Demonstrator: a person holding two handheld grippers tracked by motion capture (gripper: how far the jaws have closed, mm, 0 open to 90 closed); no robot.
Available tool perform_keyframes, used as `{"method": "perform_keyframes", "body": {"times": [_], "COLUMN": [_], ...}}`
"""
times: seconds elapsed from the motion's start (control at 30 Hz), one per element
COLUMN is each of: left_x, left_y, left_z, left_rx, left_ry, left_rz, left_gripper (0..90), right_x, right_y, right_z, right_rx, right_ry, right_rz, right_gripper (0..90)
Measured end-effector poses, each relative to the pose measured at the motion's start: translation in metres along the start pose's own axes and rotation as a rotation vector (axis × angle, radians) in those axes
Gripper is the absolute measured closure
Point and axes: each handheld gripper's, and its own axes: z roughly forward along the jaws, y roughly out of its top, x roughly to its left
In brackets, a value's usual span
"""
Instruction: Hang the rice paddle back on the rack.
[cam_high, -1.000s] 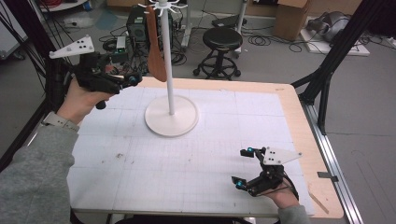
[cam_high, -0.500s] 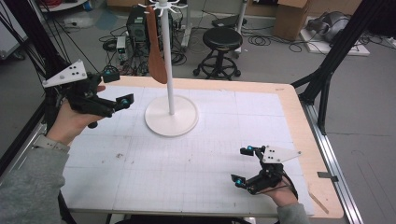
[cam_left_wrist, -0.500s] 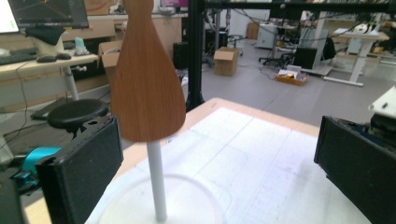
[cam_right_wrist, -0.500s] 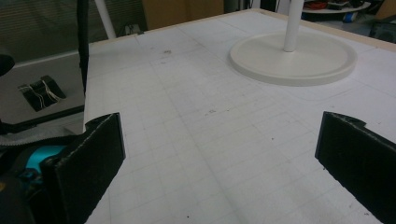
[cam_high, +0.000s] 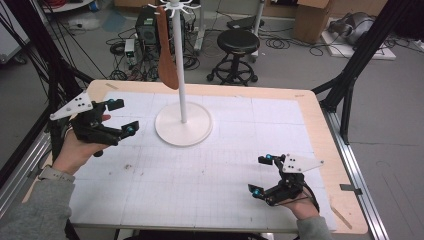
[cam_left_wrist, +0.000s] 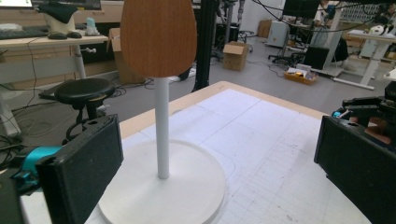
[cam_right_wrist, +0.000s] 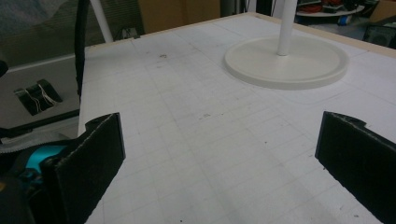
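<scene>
High view: my left gripper (cam_high: 120, 117) hovers over the left part of the tabletop (cam_high: 210, 200), fingers spread and holding nothing, aimed toward the white stand (cam_high: 183, 125). The wooden paddle (cam_high: 167, 55) hangs from a hook at the top of the stand's pole, well above the round base. My right gripper (cam_high: 263, 175) sits low near the front right of the tabletop, fingers spread and holding nothing, well apart from the stand.

Left gripper view: I see the two black fingers (cam_left_wrist: 84, 172) wide apart, with the stand's pole (cam_left_wrist: 161, 130) and base between them farther off; the paddle's rounded lower end (cam_left_wrist: 159, 35) hangs in front of the pole.

Right gripper view: the fingers (cam_right_wrist: 88, 163) stand wide apart over bare gridded tabletop; the stand's base (cam_right_wrist: 287, 60) lies far ahead at upper right.
</scene>
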Motion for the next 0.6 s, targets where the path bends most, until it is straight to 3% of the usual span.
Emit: {"method": "perform_keyframes", "body": {"times": [0.13,0.27,0.6], "left_x": [0.001,0.001,0.000], "left_y": [-0.010,-0.020,-0.037], "left_z": [-0.006,-0.013,-0.026], "left_rx": [-0.006,-0.010,0.012], "left_ry": [-0.009,0.003,0.020], "left_rz": [-0.045,-0.056,-0.047], "left_gripper": [1.7,1.7,1.7], "right_x": [0.000,0.000,-0.002], "right_y": [0.000,0.000,0.000], "right_z": [0.000,0.001,-0.001], "right_rx": [0.003,0.006,-0.001], "right_ry": [-0.003,-0.003,-0.017], "right_rz": [-0.002,-0.007,0.002], "right_gripper": [0.0,0.0,0.0]}}
